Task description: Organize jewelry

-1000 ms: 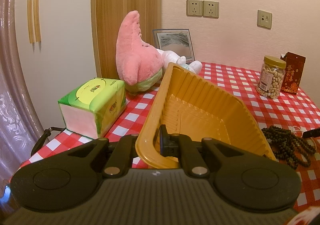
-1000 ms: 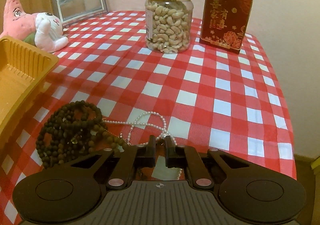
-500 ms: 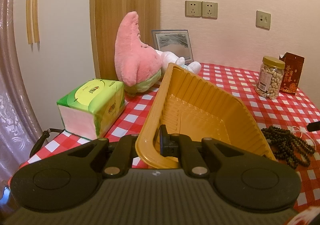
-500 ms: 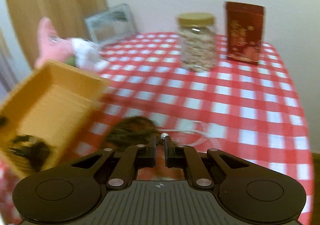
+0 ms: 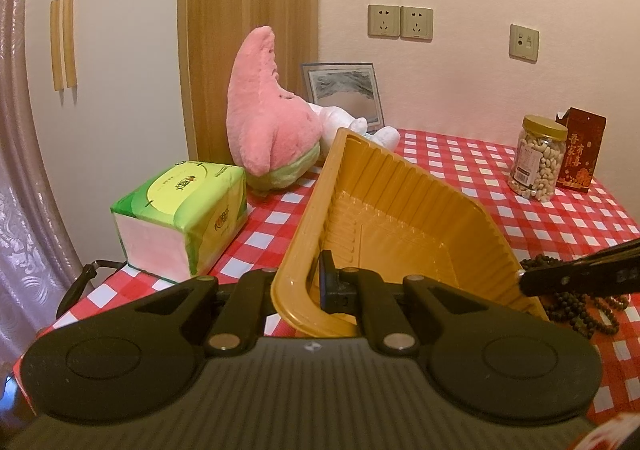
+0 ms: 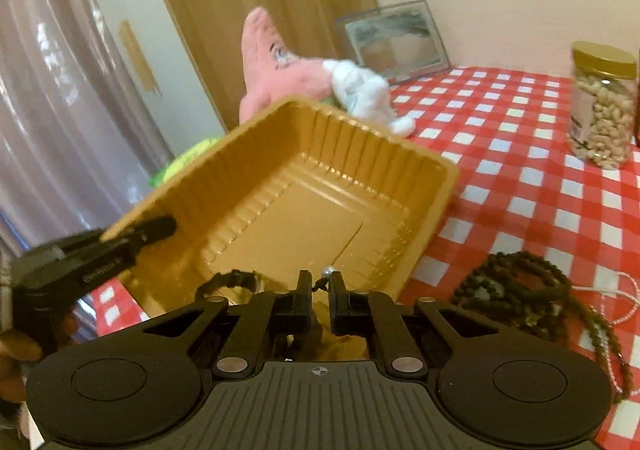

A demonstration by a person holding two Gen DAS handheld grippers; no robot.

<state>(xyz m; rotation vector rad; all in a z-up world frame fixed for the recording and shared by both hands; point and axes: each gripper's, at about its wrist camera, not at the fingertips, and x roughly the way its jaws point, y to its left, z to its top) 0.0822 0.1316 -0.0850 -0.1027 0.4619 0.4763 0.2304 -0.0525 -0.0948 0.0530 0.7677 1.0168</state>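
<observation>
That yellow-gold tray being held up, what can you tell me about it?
The tray is a shallow rectangular dish of thin, glossy golden plastic, with ribbed sloping walls, a flat stepped floor and a rolled rim. It is empty and tilted, one edge raised off the red-checked tablecloth. The left gripper is clamped on its near rim, one of the jaws inside and one outside. The right gripper, pinching a small beaded piece, hovers over its opposite edge. Dark beads lie beside it on the cloth.

Home room, domestic. Checked tablecloth [image 5: 460, 154], plush star toy [image 5: 268, 122], framed picture [image 5: 344, 90], tissue pack [image 5: 180, 210], nut jar [image 5: 540, 158]. Curtain [image 6: 60, 90] beside wardrobe door [image 5: 100, 50].
</observation>
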